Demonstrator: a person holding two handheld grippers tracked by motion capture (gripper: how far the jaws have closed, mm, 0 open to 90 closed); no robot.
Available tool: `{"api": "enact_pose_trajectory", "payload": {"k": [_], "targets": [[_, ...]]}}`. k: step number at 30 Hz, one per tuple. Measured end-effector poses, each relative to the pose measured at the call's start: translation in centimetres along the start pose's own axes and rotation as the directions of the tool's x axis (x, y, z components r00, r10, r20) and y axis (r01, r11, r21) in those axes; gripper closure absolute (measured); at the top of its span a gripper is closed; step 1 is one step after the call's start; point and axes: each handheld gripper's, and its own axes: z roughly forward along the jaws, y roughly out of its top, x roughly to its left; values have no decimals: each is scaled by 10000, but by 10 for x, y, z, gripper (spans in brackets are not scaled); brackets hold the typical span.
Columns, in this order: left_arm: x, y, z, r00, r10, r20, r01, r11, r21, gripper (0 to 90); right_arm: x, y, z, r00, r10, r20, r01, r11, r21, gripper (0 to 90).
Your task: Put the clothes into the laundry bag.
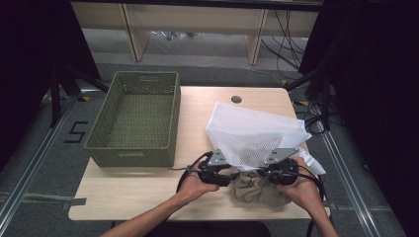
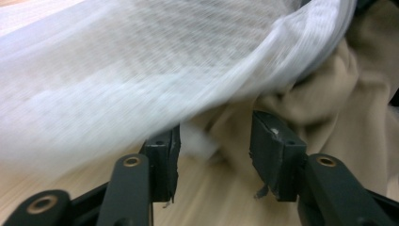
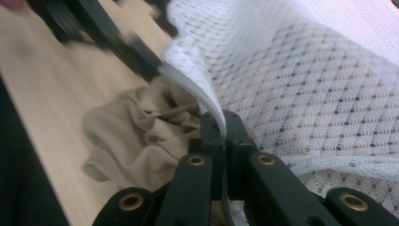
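- High view: at the lower right of the frame, the white mesh laundry bag [image 1: 252, 133] stood propped over the crumpled beige cloth garment [image 1: 259, 190] on the pale wooden table [image 1: 148, 192]. The left gripper [image 1: 223, 176] and right gripper [image 1: 269, 177] met at the bag's near edge. The woven olive-green basket [image 1: 136, 118] sat well apart at upper left. With one side let go, the mouth could sag shut over the garment.
- Left gripper view: the jaws stood parted, nothing pressed between them; the blurred bag rim [image 2: 155, 80] swept across the top, and the garment [image 2: 339, 103] lay at right. A small white tab [image 2: 197, 143] hung just past the left pad. A hasty re-grip could catch the beige cloth instead of the rim.
- Right gripper view: the jaws were clamped on the bag's folded edge [image 3: 207, 101] at centre, with the garment [image 3: 136, 136] bunched at lower left. Pulling hard might slip that thin seam free, or drag the cloth off the table edge.
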Motion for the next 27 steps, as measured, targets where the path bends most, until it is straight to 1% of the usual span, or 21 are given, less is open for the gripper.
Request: {"api": "enact_pose_trajectory", "payload": {"k": [2, 3, 4, 5, 6, 8, 9, 10, 11, 13, 15, 17, 19, 20, 21, 22, 23, 24, 25, 26, 27], "targets": [[9, -5, -2, 9987, -117, -491, 133, 9994, 321, 554, -4, -1, 3, 10000, -20, 27, 20, 10000, -15, 899], [13, -7, -1, 9980, -160, -604, 193, 9983, 557, 565, -3, -1, 2, 9997, 220, 84, -220, 9998, 20, 899], [15, -8, 3, 9977, -149, -655, 186, 9982, 571, 569, -3, -1, 2, 9997, 236, 76, -236, 9997, 47, 899], [15, -8, 5, 9975, 30, -707, 19, 9976, 691, 581, -3, -1, 2, 9997, 198, 136, -198, 9998, 23, 900], [14, -7, 10, 9974, 124, -712, -69, 9970, 767, 592, -4, -1, 2, 10000, -50, 86, 50, 10000, -30, 900], [12, -5, 16, 9986, 131, -509, -87, 9963, 852, 589, -5, 0, 2, 10000, 23, 91, -22, 10000, -35, 899], [10, -3, 19, 9994, 112, -319, -86, 9965, 828, 585, -4, -1, 2, 10000, 75, 55, -75, 10000, -9, 900], [7, -2, 23, 9994, 171, -307, -145, 9966, 816, 578, -5, -1, 3, 10000, 51, 30, -51, 10000, 16, 899], [4, 0, 27, 9998, 154, -160, -142, 9969, 769, 571, -5, -1, 2, 10000, 45, 53, -45, 10000, -5, 900], [0, 4, 33, 9989, 471, -66, -461, 9928, 1106, 566, -6, 0, 2, 10000, 10, -29, -9, 10000, 88, 899], [-4, 6, 41, 9985, 523, -177, -493, 9886, 1422, 581, -5, 0, 2, 10000, -45, 63, 45, 10000, -27, 899], [-5, 7, 48, 9975, 694, -148, -660, 9840, 1656, 602, -5, 0, 2, 10000, -58, 53, 58, 10000, -38, 899], [-5, 9, 51, 9984, 516, -250, -466, 9844, 1697, 599, -5, -1, 2, 10000, -51, 26, 51, 10000, -44, 899], [-5, 10, 53, 9982, 538, -254, -489, 9849, 1661, 598, -5, -1, 2, 10000, -21, 19, 21, 10000, -49, 899], [-5, 11, 54, 9976, 660, -209, -616, 9837, 1690, 598, -5, -1, 2, 10000, -22, 43, 22, 10000, -53, 900], [-7, 12, 56, 9983, 561, -157, -528, 9847, 1662, 601, -5, 0, 2, 10000, -45, 37, 45, 10000, -29, 899], [-6, 12, 57, 9970, 774, -84, -750, 9835, 1647, 638, -6, 0, 2, 10000, -63, 62, 63, 10000, -35, 900], [-7, 12, 58, 9978, 658, 79, -662, 9853, 1574, 692, -6, 0, 2, 9999, -82, 71, 82, 10000, -25, 899], [-7, 13, 60, 9978, 642, 160, -659, 9859, 1538, 740, -5, 0, 2, 10000, -19, 57, 19, 10000, -43, 900], [-7, 13, 61, 9987, 448, 234, -479, 9869, 1540, 793, -6, -1, 2, 9999, -88, 73, 88, 10000, -25, 899], [-7, 13, 62, 9987, 404, 319, -449, 9863, 1587, 863, -6, -1, 2, 10000, -22, 19, 22, 10000, -9, 899]]}}
